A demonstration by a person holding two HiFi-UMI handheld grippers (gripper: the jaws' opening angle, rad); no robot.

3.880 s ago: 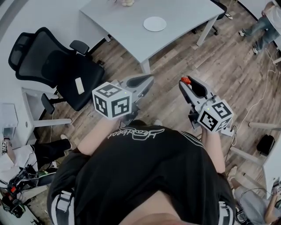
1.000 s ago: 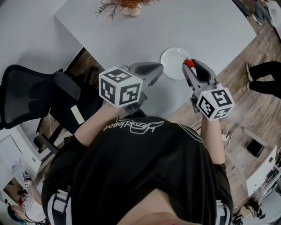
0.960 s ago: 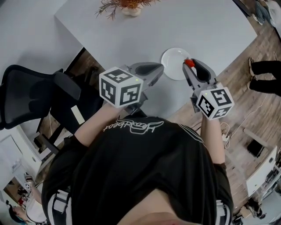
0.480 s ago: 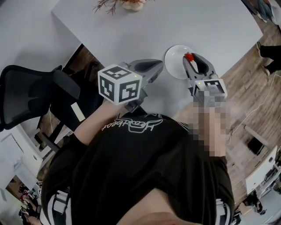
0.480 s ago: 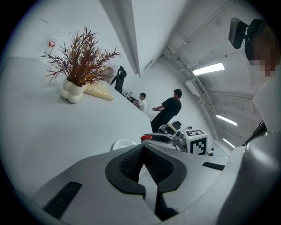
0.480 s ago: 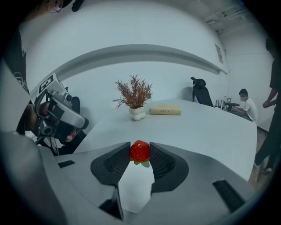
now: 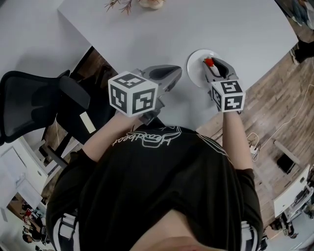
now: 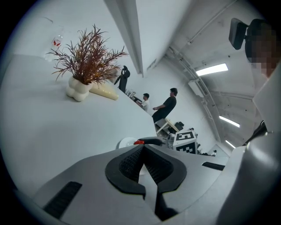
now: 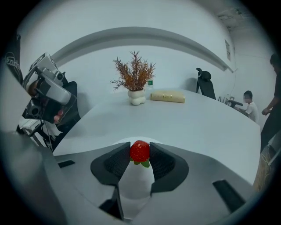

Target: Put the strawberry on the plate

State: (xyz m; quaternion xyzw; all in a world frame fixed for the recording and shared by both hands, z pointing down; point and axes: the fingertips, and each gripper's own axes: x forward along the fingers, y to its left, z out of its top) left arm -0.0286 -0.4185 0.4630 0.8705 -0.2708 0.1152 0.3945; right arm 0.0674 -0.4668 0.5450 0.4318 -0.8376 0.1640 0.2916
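A red strawberry (image 7: 208, 62) (image 9: 139, 152) is pinched between the pads of my right gripper (image 7: 210, 63) (image 9: 139, 148), which is shut on it. The berry hangs just over the small white plate (image 7: 195, 69) (image 9: 135, 182) near the grey table's front edge. In the left gripper view the plate (image 8: 124, 143) and the berry (image 8: 138, 142) show low behind the jaws. My left gripper (image 7: 175, 73) (image 8: 143, 147) floats over the table left of the plate. Its jaws are shut with nothing in them.
The grey table (image 7: 147, 34) carries a dried plant in a white vase (image 7: 147, 3) (image 9: 136, 96) and a beige block (image 9: 167, 97) at its far side. A black office chair (image 7: 39, 105) stands left; wooden floor lies right. People (image 8: 167, 103) are in the background.
My right gripper has carried the strawberry forward from the plate's near edge to over the plate. The left gripper has kept its place.
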